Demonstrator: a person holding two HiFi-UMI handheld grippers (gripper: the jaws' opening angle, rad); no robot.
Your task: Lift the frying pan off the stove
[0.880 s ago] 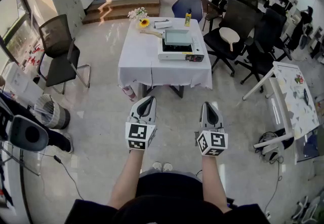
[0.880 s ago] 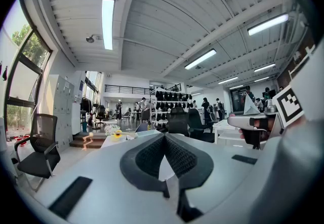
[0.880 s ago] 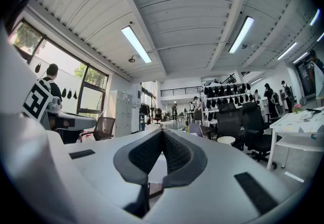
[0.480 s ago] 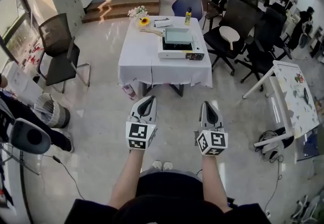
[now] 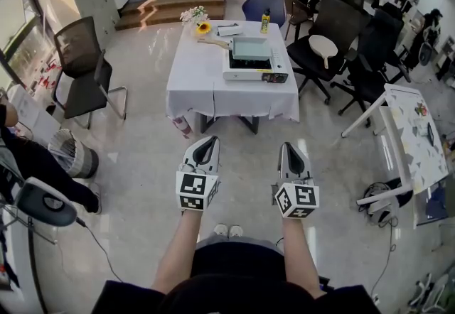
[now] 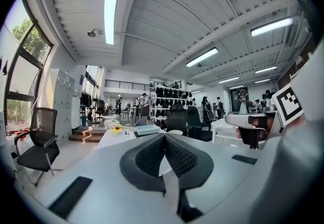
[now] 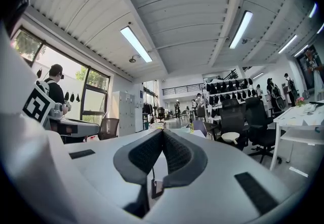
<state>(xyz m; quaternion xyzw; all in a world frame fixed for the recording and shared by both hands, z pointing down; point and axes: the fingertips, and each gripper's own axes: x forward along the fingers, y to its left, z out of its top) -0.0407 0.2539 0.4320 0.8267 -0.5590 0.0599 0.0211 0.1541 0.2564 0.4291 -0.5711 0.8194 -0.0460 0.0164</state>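
Observation:
A white portable stove (image 5: 254, 69) stands on a table with a white cloth (image 5: 206, 89), far ahead of me across the floor. On it rests a pale square frying pan (image 5: 249, 48), its wooden handle (image 5: 213, 43) pointing left. My left gripper (image 5: 207, 143) and right gripper (image 5: 289, 148) hang side by side over the bare floor, well short of the table. Both have their jaws together with nothing between them. The left gripper (image 6: 163, 135) looks toward the table and pan (image 6: 148, 128) in its own view. In the right gripper view the right gripper (image 7: 162, 132) is likewise shut.
A sunflower (image 5: 202, 30), papers and a yellow bottle (image 5: 264, 22) sit at the table's far end. A black mesh chair (image 5: 82, 67) and a bin (image 5: 70, 155) stand at the left. Office chairs (image 5: 334, 42) and a white side table (image 5: 412, 135) are at the right. A person stands at the far left.
Both grippers stay nearly where they were, still shut. The round black device at the lower left has dropped lower in the head view.

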